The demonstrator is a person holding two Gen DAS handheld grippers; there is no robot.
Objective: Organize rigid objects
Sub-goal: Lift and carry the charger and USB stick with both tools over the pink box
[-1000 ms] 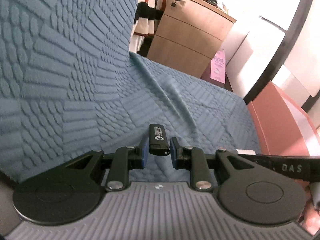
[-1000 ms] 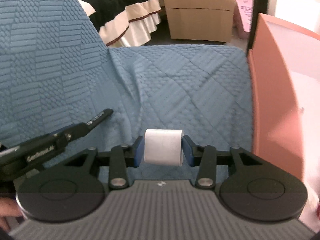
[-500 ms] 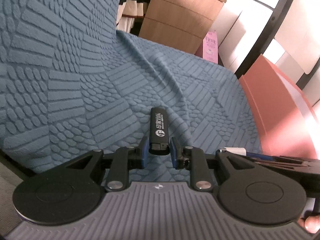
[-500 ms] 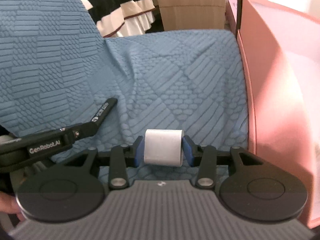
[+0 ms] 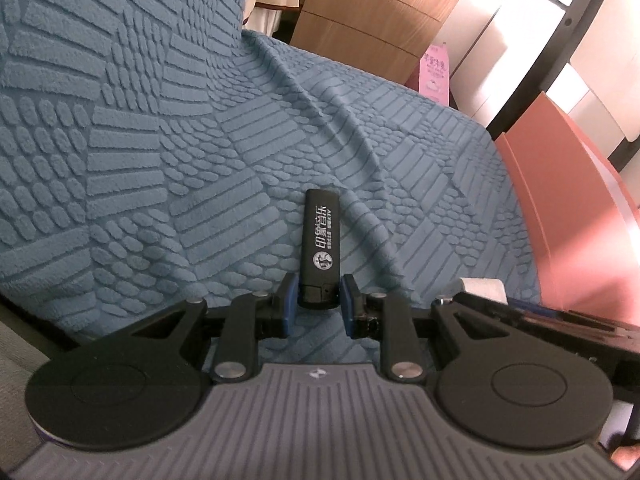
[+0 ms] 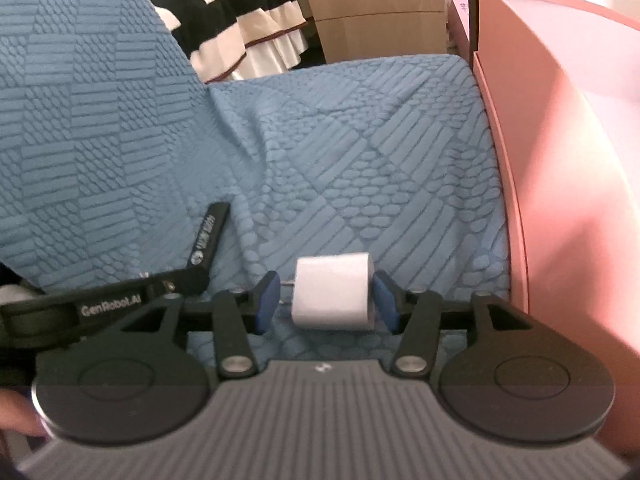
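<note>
A black lighter (image 5: 320,240) with white lettering lies on the blue textured cover (image 5: 200,160). Its near end sits between the pads of my left gripper (image 5: 319,299), which has parted slightly and stands open around it. It also shows in the right wrist view (image 6: 208,240), at the left. A white charger block (image 6: 332,294) rests on the cover between the pads of my right gripper (image 6: 327,300), which is open with gaps on both sides. The block's edge shows in the left wrist view (image 5: 482,289).
A pink box (image 6: 568,200) stands upright along the right edge of the cover, close to my right gripper. A wooden drawer cabinet (image 5: 372,20) and striped bedding (image 6: 240,28) lie beyond the far edge. The cover rises like a backrest on the left.
Both grippers have come down to the cover and opened. The right one has let go of the white block; the left one has loosened on the lighter, which now lies flat.
</note>
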